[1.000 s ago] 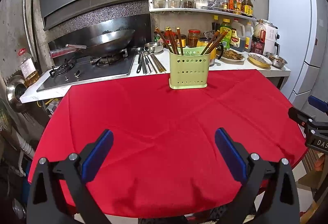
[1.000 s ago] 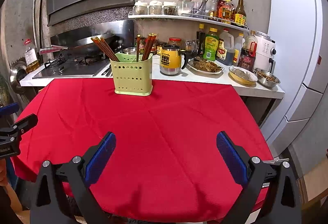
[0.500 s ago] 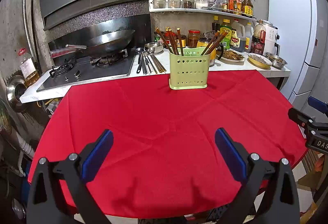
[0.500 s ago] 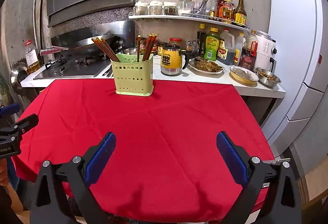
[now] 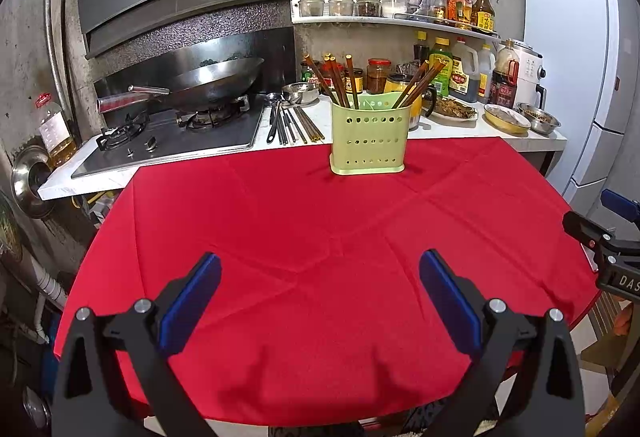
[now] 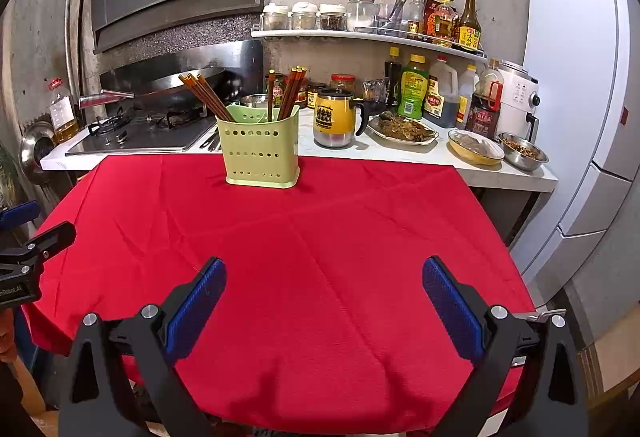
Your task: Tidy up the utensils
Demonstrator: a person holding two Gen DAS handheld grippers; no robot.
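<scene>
The green perforated utensil holder (image 5: 369, 135) stands upright at the far edge of the red tablecloth (image 5: 320, 229), just in front of the white counter (image 5: 460, 125). It already carries brown chopsticks (image 5: 336, 81) in two leaning bunches, one to each end; from the right wrist view the same holder (image 6: 261, 151) shows both bunches clearly. Loose utensils (image 5: 290, 119) lie flat on the counter between the gas hob (image 5: 176, 137) and the holder: dark-handled spoons and several chopsticks, none of them sorted yet. Judgement: you are partway through, with some chopsticks binned and that counter pile left to move; whether the holder has separate compartments inside cannot be told from here. Your left hand-held gripper (image 5: 320, 297) hangs over the near part of the cloth with its blue pads spread wide and nothing between them. Your right hand-held gripper (image 6: 324, 301) is likewise spread wide and empty, well apart from the holder. Against the frames one second and half a second ago, nothing of note differs: holder, chopsticks and counter pile sit where they were, and both grippers keep the same spread and near enough the same pose.
</scene>
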